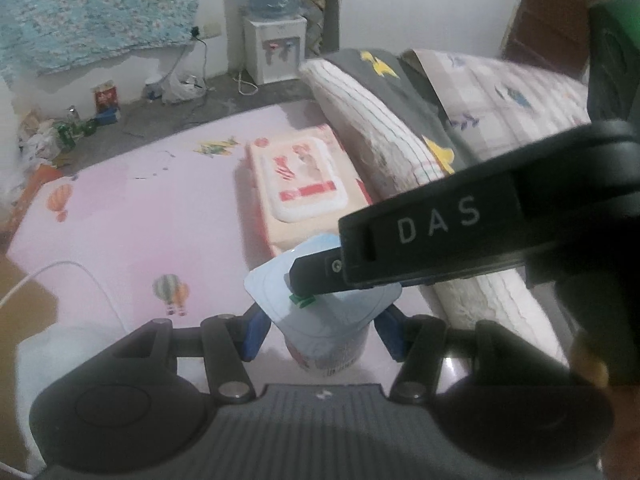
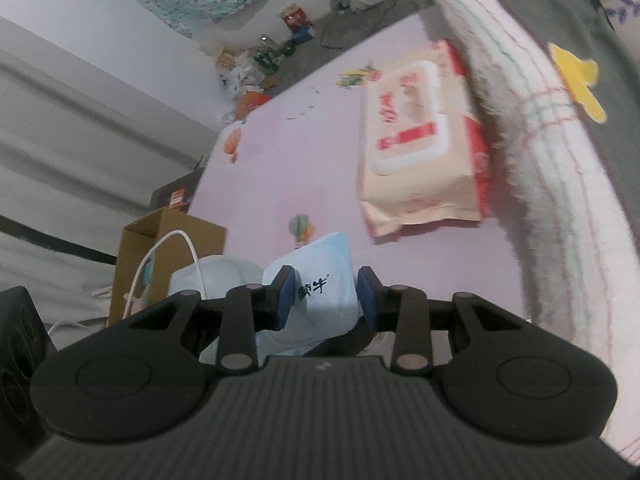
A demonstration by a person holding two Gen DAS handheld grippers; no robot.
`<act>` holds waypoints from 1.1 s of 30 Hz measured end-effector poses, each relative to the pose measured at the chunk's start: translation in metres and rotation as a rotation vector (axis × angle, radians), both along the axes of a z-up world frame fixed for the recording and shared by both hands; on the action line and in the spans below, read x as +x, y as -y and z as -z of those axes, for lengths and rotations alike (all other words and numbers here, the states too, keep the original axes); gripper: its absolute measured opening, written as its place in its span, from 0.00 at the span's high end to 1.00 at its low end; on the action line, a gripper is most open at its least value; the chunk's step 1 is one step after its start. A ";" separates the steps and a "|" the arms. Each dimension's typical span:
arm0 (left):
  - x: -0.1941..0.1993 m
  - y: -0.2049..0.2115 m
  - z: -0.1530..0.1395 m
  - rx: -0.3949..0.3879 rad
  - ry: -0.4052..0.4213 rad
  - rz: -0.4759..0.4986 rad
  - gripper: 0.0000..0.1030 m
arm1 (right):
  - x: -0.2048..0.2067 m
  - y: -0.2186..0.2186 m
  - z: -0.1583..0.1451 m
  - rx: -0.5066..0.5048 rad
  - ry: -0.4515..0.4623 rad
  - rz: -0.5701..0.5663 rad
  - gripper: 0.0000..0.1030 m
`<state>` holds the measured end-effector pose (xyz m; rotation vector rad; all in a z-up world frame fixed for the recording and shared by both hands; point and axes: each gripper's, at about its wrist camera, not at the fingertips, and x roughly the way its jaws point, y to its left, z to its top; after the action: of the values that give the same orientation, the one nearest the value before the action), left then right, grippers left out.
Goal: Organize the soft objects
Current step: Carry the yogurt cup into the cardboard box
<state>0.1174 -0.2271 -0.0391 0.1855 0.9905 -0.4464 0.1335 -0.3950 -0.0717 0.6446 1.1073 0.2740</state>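
Note:
A small pale-blue soft pouch (image 1: 320,316) with a pink base stands between the blue pads of my left gripper (image 1: 320,332), which is shut on its sides. My right gripper (image 2: 326,300) comes in from the right and is shut on the pouch's top (image 2: 320,292); its black finger (image 1: 320,280) marked DAS shows in the left wrist view. A pink-and-cream wet-wipes pack (image 1: 304,184) lies flat on the pink mat, also seen in the right wrist view (image 2: 420,140).
A pink mat (image 1: 140,220) with balloon prints covers the surface. A rolled white towel and grey blanket (image 1: 400,120) lie along its right side. A cardboard box (image 2: 160,248) with a white cable stands at the left. A water dispenser (image 1: 276,48) and floor clutter are beyond.

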 end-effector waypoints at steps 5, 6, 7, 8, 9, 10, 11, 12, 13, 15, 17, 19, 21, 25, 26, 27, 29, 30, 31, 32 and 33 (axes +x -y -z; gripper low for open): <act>-0.004 -0.042 -0.025 -0.044 0.012 -0.043 0.44 | 0.000 -0.037 -0.030 -0.003 0.027 -0.033 0.67; -0.005 -0.052 -0.031 -0.048 0.017 -0.053 0.44 | 0.000 -0.047 -0.036 -0.001 0.033 -0.042 0.67; -0.005 -0.063 -0.036 -0.050 0.020 -0.065 0.44 | 0.001 -0.057 -0.042 -0.001 0.041 -0.053 0.67; -0.006 -0.074 -0.040 -0.051 0.024 -0.076 0.44 | 0.002 -0.066 -0.047 0.000 0.047 -0.065 0.67; -0.007 -0.085 -0.045 -0.051 0.027 -0.089 0.44 | 0.002 -0.076 -0.051 0.004 0.051 -0.075 0.67; -0.009 -0.098 -0.051 -0.051 0.029 -0.103 0.44 | 0.003 -0.088 -0.056 0.010 0.055 -0.088 0.67; -0.011 -0.111 -0.056 -0.049 0.031 -0.119 0.44 | 0.004 -0.098 -0.060 0.017 0.058 -0.101 0.67; -0.013 -0.125 -0.060 -0.044 0.035 -0.135 0.44 | 0.005 -0.111 -0.064 0.026 0.059 -0.113 0.67; -0.015 -0.138 -0.064 -0.038 0.038 -0.150 0.44 | 0.006 -0.126 -0.069 0.037 0.061 -0.132 0.67; -0.022 -0.167 -0.071 -0.027 0.040 -0.193 0.44 | 0.008 -0.156 -0.075 0.056 0.065 -0.172 0.67; -0.028 -0.196 -0.075 -0.022 0.031 -0.240 0.44 | 0.009 -0.188 -0.081 0.071 0.065 -0.218 0.67; -0.034 -0.227 -0.079 -0.012 0.023 -0.288 0.44 | 0.011 -0.223 -0.084 0.090 0.057 -0.270 0.67; -0.040 -0.258 -0.079 0.001 0.011 -0.339 0.44 | 0.014 -0.255 -0.084 0.108 0.043 -0.319 0.67; -0.053 -0.312 -0.068 0.028 -0.026 -0.428 0.44 | 0.016 -0.324 -0.075 0.137 0.006 -0.432 0.67; -0.056 -0.326 -0.063 0.034 -0.041 -0.448 0.44 | 0.016 -0.342 -0.070 0.144 -0.007 -0.462 0.67; -0.057 -0.341 -0.057 0.038 -0.062 -0.469 0.44 | 0.017 -0.356 -0.065 0.151 -0.021 -0.485 0.67; -0.062 -0.365 -0.045 0.039 -0.096 -0.504 0.44 | 0.018 -0.389 -0.050 0.162 -0.066 -0.528 0.67; -0.063 -0.376 -0.038 0.036 -0.115 -0.518 0.44 | 0.018 -0.403 -0.043 0.160 -0.079 -0.552 0.67; -0.063 -0.386 -0.030 0.040 -0.134 -0.524 0.44 | 0.018 -0.417 -0.035 0.152 -0.092 -0.574 0.67; -0.065 -0.392 -0.023 0.047 -0.146 -0.524 0.44 | 0.018 -0.427 -0.029 0.142 -0.104 -0.591 0.67; -0.066 -0.400 -0.014 0.053 -0.159 -0.520 0.44 | 0.019 -0.436 -0.022 0.132 -0.113 -0.606 0.67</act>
<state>0.0511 0.1725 -0.0253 -0.0643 1.1608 0.0428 0.1521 0.0415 -0.0498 0.4284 1.3865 0.8442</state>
